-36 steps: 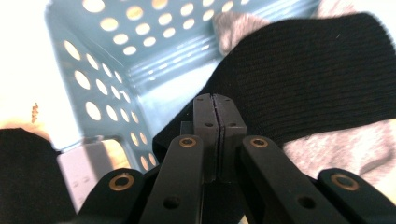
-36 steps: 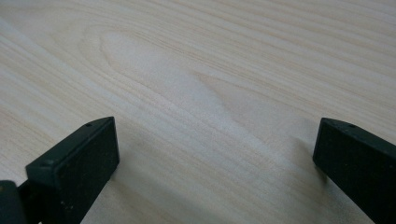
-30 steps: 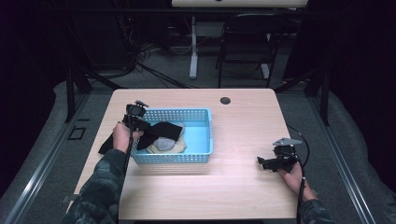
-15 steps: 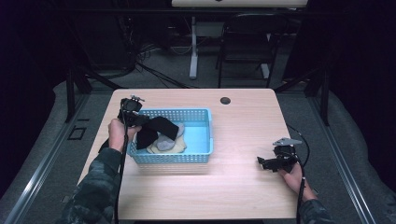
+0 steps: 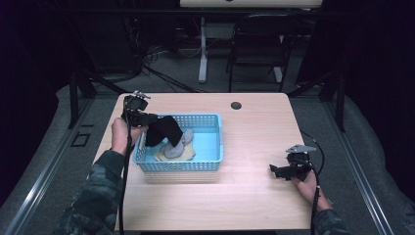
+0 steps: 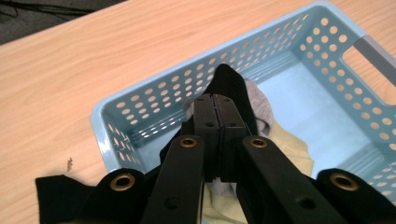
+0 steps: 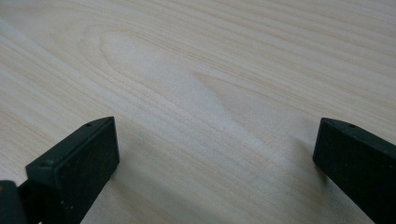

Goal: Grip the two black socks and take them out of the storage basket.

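hanging from the left tongs (image 6: 218, 103), black cloth (image 5: 165, 129) drapes into basket (image 5: 217, 147).

light-blue basket (image 5: 205, 164), black cloth (image 5: 164, 128), grey sock (image 5: 176, 147)

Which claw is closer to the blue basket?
Left. The left claw is at the blue basket's left end, shut on a black cloth hanging into it. The right claw sits open on the table, well off to the basket's right.
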Motion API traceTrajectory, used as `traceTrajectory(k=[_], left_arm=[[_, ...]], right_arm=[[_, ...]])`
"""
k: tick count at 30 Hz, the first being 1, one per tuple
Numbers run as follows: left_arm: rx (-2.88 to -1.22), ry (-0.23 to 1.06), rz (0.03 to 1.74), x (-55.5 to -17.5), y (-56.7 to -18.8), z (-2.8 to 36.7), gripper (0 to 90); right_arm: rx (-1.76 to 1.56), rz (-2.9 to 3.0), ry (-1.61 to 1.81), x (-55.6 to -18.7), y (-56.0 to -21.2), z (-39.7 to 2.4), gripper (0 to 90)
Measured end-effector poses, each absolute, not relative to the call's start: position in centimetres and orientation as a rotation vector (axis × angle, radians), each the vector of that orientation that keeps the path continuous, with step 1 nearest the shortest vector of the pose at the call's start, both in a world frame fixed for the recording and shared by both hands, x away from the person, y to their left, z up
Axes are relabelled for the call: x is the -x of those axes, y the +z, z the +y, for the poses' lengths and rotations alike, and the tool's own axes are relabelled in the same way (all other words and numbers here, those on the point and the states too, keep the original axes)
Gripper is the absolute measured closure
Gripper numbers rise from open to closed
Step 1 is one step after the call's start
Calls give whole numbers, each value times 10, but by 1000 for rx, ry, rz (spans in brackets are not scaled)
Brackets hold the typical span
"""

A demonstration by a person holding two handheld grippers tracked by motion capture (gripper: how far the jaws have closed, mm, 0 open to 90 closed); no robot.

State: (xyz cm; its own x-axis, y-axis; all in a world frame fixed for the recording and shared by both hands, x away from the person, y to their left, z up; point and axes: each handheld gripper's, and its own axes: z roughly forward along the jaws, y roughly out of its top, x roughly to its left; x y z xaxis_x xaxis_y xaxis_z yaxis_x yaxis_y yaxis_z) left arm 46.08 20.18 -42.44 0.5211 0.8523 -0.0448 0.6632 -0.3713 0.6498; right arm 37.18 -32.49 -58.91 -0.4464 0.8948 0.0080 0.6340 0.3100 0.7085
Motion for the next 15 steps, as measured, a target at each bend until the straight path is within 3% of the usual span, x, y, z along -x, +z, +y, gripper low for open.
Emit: traceTrajectory(k=[15], left_arm=[[-2116,454,1173,-455,-380,206,897]], right_arm=[[-1363,2195,918,-372,-589,-325,0]])
